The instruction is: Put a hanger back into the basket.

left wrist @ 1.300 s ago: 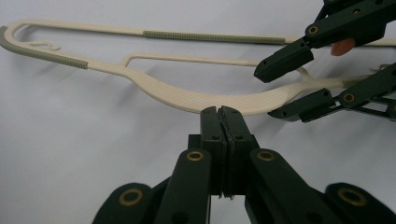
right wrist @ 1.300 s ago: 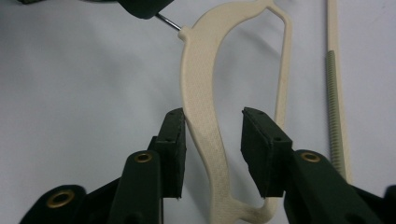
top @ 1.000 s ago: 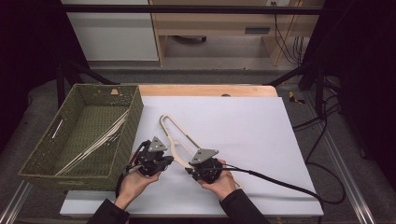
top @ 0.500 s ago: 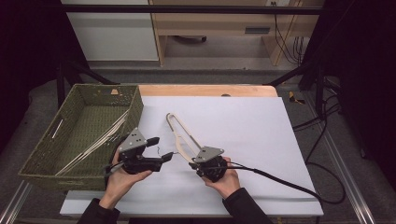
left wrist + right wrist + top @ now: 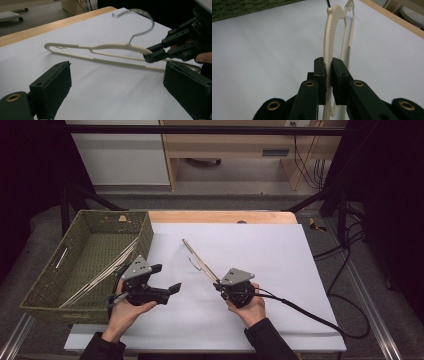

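L gripper [image 5: 167, 285] swung off cream plastic hanger [image 5: 100, 47], fingers wide; R gripper [image 5: 329, 75] fingers clamp its ribbed arm.

The clothes hanger [image 5: 110, 46] is cream-coloured plastic with a thin lower bar, ribbed grip patches on its arm and bar, and a grey metal hook [image 5: 140, 27] tipped with a small white cap. One arm is pinched at its end in the right gripper [image 5: 329, 75], so it is held edge-up, tilted above the white counter [image 5: 260, 250], stretching away from that gripper toward the far left
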Demonstrator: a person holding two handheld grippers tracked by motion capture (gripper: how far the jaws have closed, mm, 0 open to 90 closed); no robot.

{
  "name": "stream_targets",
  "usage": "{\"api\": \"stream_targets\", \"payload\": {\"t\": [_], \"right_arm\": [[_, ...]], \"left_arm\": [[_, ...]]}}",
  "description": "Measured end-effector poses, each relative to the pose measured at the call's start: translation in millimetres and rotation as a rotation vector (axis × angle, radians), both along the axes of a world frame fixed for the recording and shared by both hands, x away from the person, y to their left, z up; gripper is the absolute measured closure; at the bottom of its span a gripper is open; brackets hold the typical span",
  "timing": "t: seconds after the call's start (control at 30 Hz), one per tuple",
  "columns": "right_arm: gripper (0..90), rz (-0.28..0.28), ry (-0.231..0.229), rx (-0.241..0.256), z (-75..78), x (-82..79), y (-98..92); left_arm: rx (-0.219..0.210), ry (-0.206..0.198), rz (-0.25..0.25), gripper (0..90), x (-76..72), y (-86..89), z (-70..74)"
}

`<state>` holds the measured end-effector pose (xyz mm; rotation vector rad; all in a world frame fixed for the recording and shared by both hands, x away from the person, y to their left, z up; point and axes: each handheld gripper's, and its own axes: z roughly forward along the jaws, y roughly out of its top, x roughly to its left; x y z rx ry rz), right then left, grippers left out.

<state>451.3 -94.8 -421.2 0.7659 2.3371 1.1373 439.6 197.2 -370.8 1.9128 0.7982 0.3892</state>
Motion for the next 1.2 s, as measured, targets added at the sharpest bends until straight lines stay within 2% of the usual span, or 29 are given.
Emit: {"api": "stream_targets", "payload": {"t": [0.17,0.23,0.33,0.47,0.53,0.57,0.6,0.63,0.67,0.7,0.73,0.77,0.8,0.83,0.87,1.1,1.2], "right_arm": [[85.6,-0.066,-0.009,0.019,5.1,2.8,-11.9],[86.7,-0.112,-0.007,0.046,6.4,4.3,-18.5],[87.4,-0.124,-0.005,0.051,7.6,4.5,-22.0],[87.5,-0.112,0.005,0.065,10.6,5.0,-26.8],[87.5,-0.092,0.013,0.072,12.5,4.1,-28.2],[87.5,-0.061,0.023,0.087,15.1,2.3,-29.4],[87.5,-0.061,0.023,0.087,15.1,2.3,-29.4],[87.5,-0.022,0.03,0.103,18.8,0.4,-31.2],[87.5,-0.022,0.03,0.103,18.8,0.4,-31.2],[87.5,0.021,0.045,0.126,22.7,-2.3,-33.0],[87.5,0.021,0.045,0.126,22.7,-2.3,-33.0],[87.5,0.068,0.054,0.145,26.1,-5.6,-34.5],[87.5,0.068,0.054,0.145,26.1,-5.6,-34.5],[87.5,0.115,0.065,0.159,28.3,-9.0,-35.2],[87.5,0.115,0.065,0.159,28.3,-9.0,-35.2],[87.5,0.228,0.103,0.18,27.7,-17.0,-30.6],[87.5,0.267,0.116,0.176,26.3,-20.2,-26.8]], "left_arm": [[0.007,0.017,-0.01,8.0,2.2,-1.1,-3.5],[0.011,0.022,-0.01,8.2,2.5,-1.5,-4.3],[0.017,0.023,-0.009,8.4,2.3,-2.4,-4.8],[0.029,0.018,-0.015,8.6,1.1,-4.3,-4.5],[0.037,0.011,-0.019,8.7,0.1,-5.0,-3.6],[0.036,0.009,-0.019,8.9,-0.6,-5.4,-3.0],[0.039,0.005,-0.023,8.9,-1.2,-5.4,-2.3],[0.039,-0.001,-0.03,9.2,-2.4,-6.0,-1.0],[0.039,-0.001,-0.03,9.2,-2.4,-6.0,-1.0],[0.037,-0.005,-0.035,9.4,-3.4,-6.7,-0.3],[0.037,-0.005,-0.035,9.6,-3.4,-6.7,-0.3],[0.04,-0.005,-0.038,9.7,-3.8,-7.0,0.0],[0.042,-0.008,-0.042,9.7,-4.0,-7.4,0.2],[0.043,-0.008,-0.046,9.8,-4.3,-8.1,0.1],[0.046,-0.009,-0.05,9.8,-4.6,-8.8,0.0],[0.073,-0.009,-0.093,12.7,-6.4,-17.4,-3.2],[0.088,-0.012,-0.111,16.5,-6.5,-22.2,-5.8]]}}
